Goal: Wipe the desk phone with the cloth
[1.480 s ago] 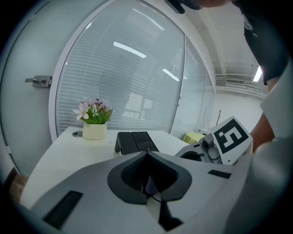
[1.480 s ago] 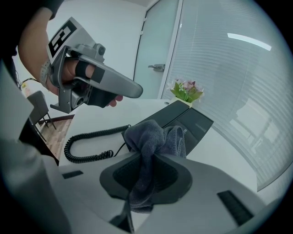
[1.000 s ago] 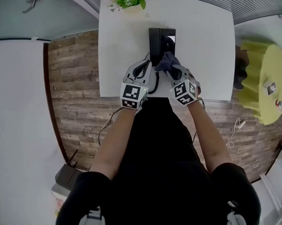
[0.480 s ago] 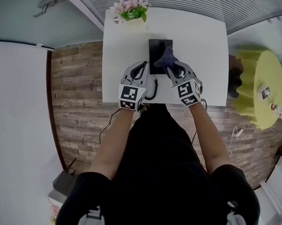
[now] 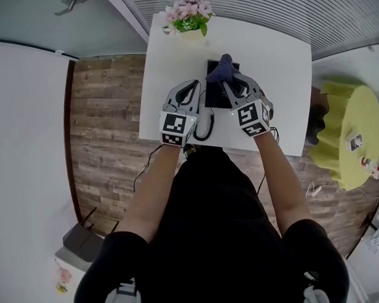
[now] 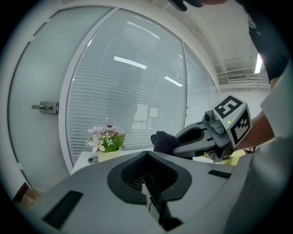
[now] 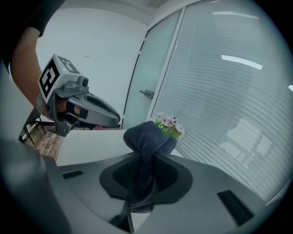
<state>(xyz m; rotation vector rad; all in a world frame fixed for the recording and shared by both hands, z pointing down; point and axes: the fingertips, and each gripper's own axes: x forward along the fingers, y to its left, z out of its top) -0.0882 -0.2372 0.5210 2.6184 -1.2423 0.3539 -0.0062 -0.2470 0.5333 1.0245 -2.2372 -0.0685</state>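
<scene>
**Head view.** A white table (image 5: 273,70) fills the upper centre of the frame. The black desk phone (image 5: 216,94) stands near its middle, and its coiled cord (image 5: 206,125) loops down toward the near edge. The dark blue cloth (image 5: 223,69) is bunched over the top of the phone at the tip of the right gripper (image 5: 232,81). The left gripper (image 5: 193,87) sits just left of the phone; whether it touches the phone cannot be told. A pot of flowers (image 5: 188,13) stands at the table's far edge, and a yellow round table (image 5: 349,133) stands at the right of the frame.

**Left gripper view.** The left gripper (image 6: 147,158) has its jaws pressed together with nothing between them. At centre right the right gripper (image 6: 194,139) carries the cloth (image 6: 164,140) at its tip. The flowers (image 6: 105,138) are at lower left, against slatted glass.

**Right gripper view.** The right gripper (image 7: 143,179) is clamped on the cloth (image 7: 147,145) (a knot-like bundle rises above the jaws, with a tail pinched between them). The left gripper (image 7: 94,112) is at upper left above the table (image 7: 89,147). The flowers (image 7: 168,124) peek from behind the cloth.
</scene>
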